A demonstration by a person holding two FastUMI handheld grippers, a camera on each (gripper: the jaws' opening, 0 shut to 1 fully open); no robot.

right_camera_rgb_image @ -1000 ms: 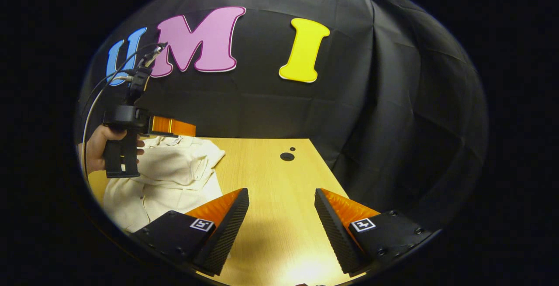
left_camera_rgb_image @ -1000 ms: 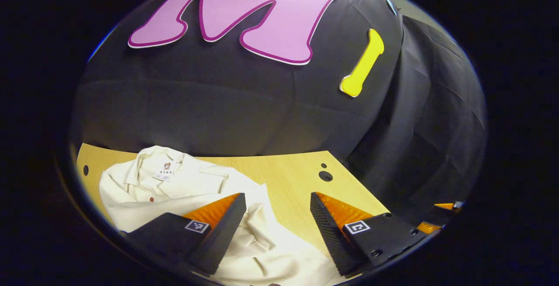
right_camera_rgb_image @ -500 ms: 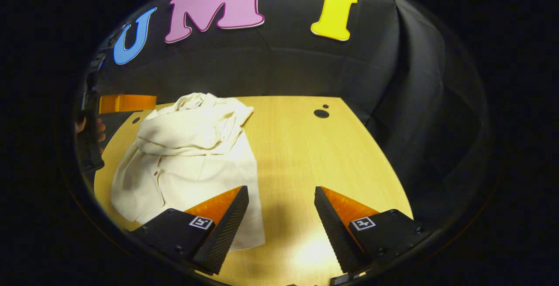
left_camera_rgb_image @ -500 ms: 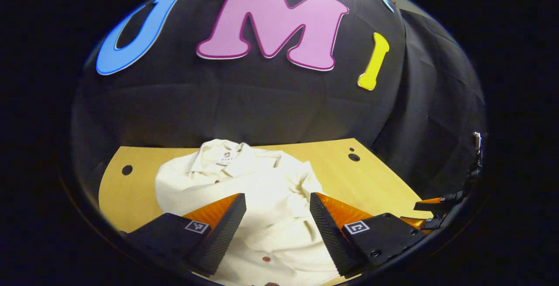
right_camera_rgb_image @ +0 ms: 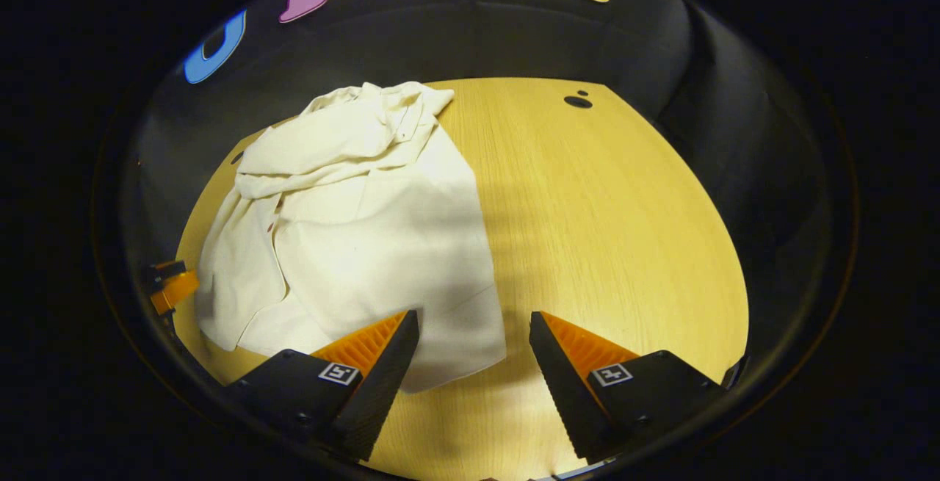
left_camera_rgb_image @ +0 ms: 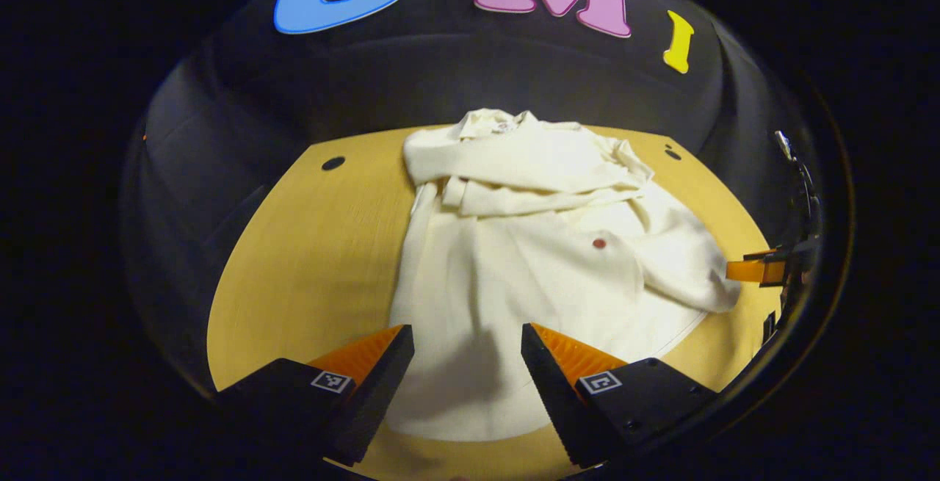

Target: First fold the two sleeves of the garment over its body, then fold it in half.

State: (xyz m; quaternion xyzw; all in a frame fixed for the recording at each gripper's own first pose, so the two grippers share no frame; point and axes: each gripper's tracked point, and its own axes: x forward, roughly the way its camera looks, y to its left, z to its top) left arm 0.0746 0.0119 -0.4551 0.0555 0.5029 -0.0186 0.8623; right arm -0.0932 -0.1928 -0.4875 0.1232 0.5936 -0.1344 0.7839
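On table (left_camera_rgb_image: 308, 246) – garment (left_camera_rgb_image: 529, 261) sleeves folded | left gripper (left_camera_rgb_image: 467, 349) spread, empty | right gripper (right_camera_rgb_image: 474, 338) spread – empty

A light wooden table (right_camera_rgb_image: 602, 194) with small dark holes (right_camera_rgb_image: 578, 101) stands against the black cloth wall (right_camera_rgb_image: 514, 33).

My left claw (left_camera_rgb_image: 467, 363) and right claw (right_camera_rgb_image: 474, 352) look alike: wedge fingers with ribbed inner faces, dark screwed mounting blocks, and a small square black-and-white marker on each block.
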